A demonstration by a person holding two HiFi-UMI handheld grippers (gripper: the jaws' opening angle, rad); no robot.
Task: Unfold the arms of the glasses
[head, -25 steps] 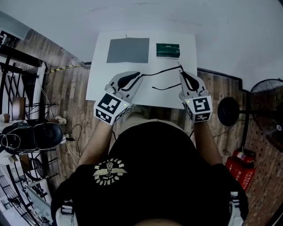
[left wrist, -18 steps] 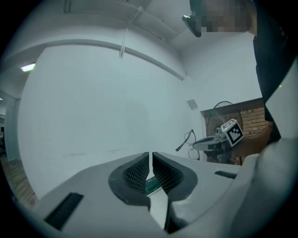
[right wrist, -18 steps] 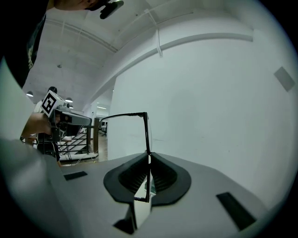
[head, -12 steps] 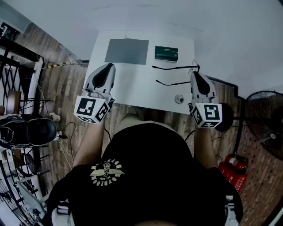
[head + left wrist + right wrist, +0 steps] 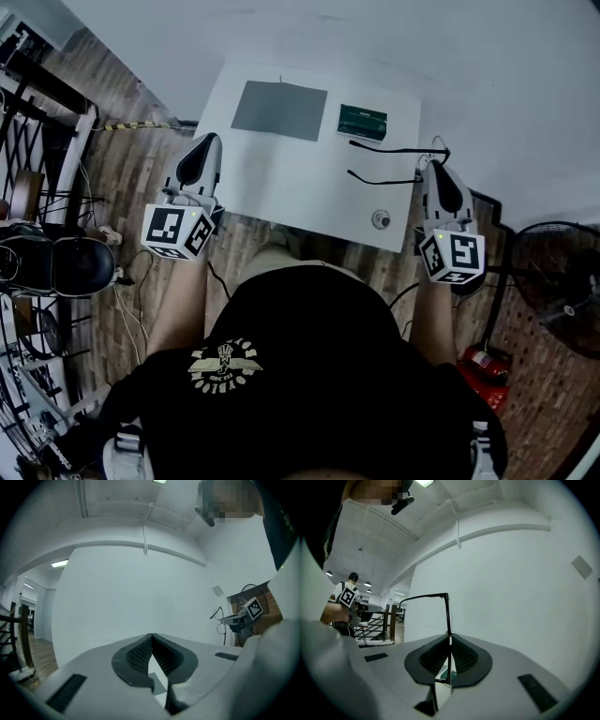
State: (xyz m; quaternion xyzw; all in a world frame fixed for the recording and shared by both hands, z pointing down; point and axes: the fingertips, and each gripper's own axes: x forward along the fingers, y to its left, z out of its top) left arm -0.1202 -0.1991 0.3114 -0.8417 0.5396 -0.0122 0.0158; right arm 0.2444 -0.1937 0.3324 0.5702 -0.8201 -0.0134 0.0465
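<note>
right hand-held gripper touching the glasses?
Touching. The right gripper view shows the right hand-held gripper with its jaws shut on the thin frame of the glasses.

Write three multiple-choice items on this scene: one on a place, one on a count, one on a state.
1. The green box lies: A beside the grey mat on the white table; B on the mat; C under the mat.
2. Grippers holding the glasses: A none; B one; C two.
3. The left gripper is: A shut, empty; B wide open; C shut on the box.
A: the box lies apart from the mat. B: only the right gripper clamps them. A: its jaws meet, nothing between.
</note>
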